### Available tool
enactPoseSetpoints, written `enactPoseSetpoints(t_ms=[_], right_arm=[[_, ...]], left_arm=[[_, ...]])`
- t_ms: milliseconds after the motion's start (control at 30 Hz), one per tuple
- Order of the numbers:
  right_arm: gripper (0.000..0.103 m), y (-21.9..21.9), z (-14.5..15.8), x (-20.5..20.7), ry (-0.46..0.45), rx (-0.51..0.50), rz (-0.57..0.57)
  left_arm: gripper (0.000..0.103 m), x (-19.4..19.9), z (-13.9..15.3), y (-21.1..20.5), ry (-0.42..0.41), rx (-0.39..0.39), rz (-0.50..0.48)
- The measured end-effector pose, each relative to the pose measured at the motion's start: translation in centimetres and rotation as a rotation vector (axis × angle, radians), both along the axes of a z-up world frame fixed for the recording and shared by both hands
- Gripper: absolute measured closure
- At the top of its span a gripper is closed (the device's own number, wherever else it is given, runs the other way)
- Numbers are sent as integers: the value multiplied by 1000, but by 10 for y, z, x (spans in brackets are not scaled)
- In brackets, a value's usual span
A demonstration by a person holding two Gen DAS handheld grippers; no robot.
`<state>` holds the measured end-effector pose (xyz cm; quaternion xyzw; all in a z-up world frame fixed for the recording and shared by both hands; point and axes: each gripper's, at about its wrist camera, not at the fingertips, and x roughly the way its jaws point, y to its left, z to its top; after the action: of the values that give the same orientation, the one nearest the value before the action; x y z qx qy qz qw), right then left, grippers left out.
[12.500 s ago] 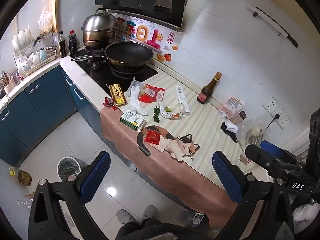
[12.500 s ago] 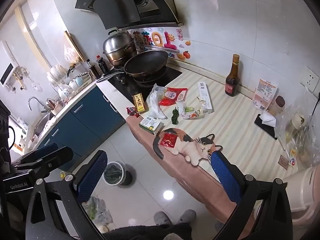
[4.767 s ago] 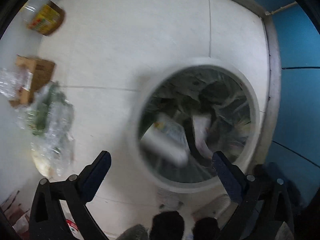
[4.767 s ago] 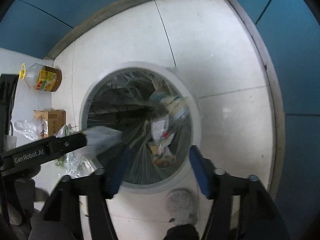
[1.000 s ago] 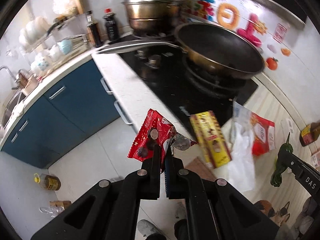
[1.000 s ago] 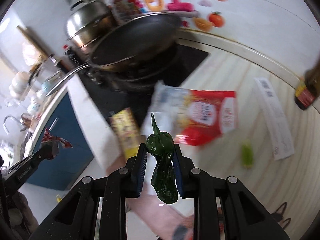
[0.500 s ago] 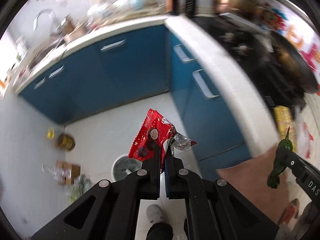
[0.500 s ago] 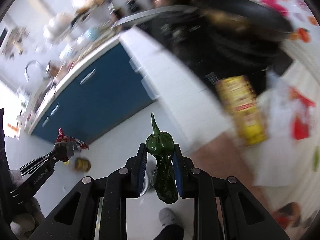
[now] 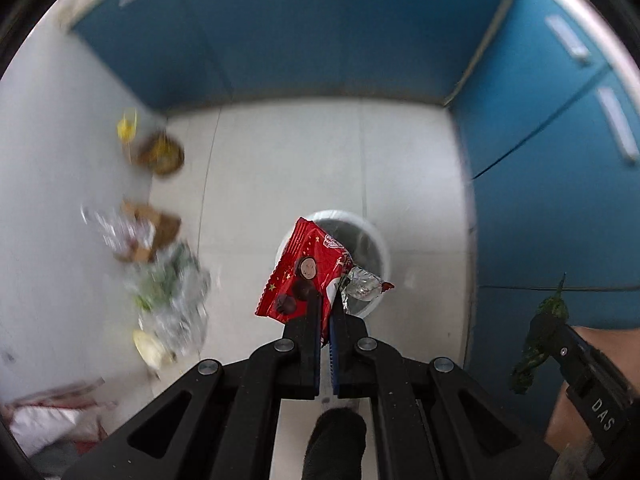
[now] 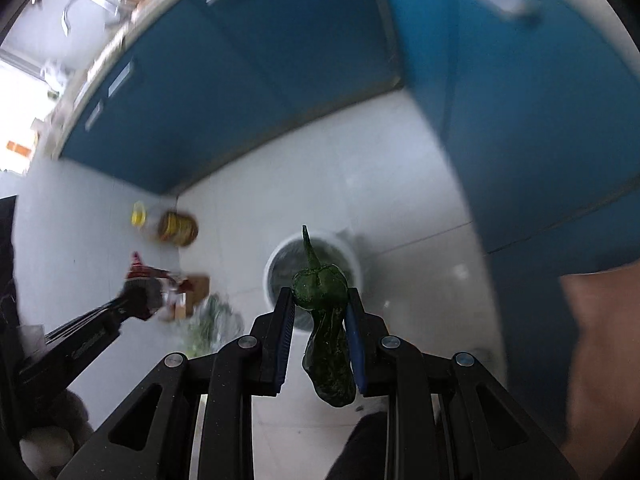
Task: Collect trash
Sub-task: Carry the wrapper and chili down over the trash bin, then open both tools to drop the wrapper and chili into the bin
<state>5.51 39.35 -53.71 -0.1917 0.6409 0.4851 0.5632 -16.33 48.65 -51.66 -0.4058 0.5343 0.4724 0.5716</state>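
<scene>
While both pairs of tongs hang over the floor with their loads, the main risk is a miss at the white bin (image 9: 376, 248), whose round mouth looks small from up here. The left tongs (image 9: 326, 300) are pinched fully together on the lower edge of the red snack wrapper (image 9: 298, 272), with a crumpled bit of foil (image 9: 362, 286) caught on their right side; the wrapper is light and flat, so if let go from this height it could flutter sideways and land on the tiles, and the foil may cling or fall separately. The right tongs (image 10: 320, 300) stand narrowly apart, clamped on the shoulders of a green pepper (image 10: 320, 292) whose wrinkled body dangles back between the fingers; it is held only near the stem end, so a quick swing could let it slip before the bin is underneath. Both views are blurred, so exact alignment cannot be told, though in each the bin sits just ahead of the tips. To the right of the tongs the blue cabinet fronts (image 9: 552, 184) stand close to the bin, leaving little room on that side, and more cabinets close off the space ahead. To the left the floor is open near the bin, but further off lie a yellow-capped oil bottle (image 10: 176, 226), a cardboard box (image 9: 156, 226) and loose plastic bags (image 9: 172, 292). The two tongs are near each other, so lowering both at once could make them knock together over the rim. A dark shoe tip (image 9: 334, 440) shows just behind the left tongs.
</scene>
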Motion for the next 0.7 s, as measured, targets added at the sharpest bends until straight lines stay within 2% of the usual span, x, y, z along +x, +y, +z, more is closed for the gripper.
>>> enactPoseSetpoints(t_ms=[133, 267, 400, 467, 500, 533, 567, 600, 633, 700], right_arm=[[77, 23, -93, -39, 62, -33, 44], [76, 43, -193, -72, 136, -78, 74], [74, 57, -277, -89, 157, -155, 102], [72, 63, -312, -95, 156, -198, 116], [69, 64, -323, -96, 160, -209, 120], [58, 66, -331, -98, 151, -215, 124], [45, 67, -336, -99, 139, -219, 133], [41, 67, -337, -99, 122, -221, 140], [36, 69, -336, -99, 109, -219, 145], [21, 71, -324, -102, 32, -222, 180]], left_arm=[[102, -32, -97, 19, -42, -132, 80], [100, -50, -194, 34, -118, -267, 142], [97, -54, -256, 43, -95, -308, 132], [96, -55, -274, 44, -73, -315, 116], [85, -53, -276, 44, -66, -312, 109], [73, -52, -276, 43, -55, -302, 99], [38, -52, -274, 45, -46, -287, 89], [6, -52, -269, 44, -33, -260, 76], [0, -51, -263, 44, -19, -240, 62], [0, -53, -251, 43, 8, -221, 49]])
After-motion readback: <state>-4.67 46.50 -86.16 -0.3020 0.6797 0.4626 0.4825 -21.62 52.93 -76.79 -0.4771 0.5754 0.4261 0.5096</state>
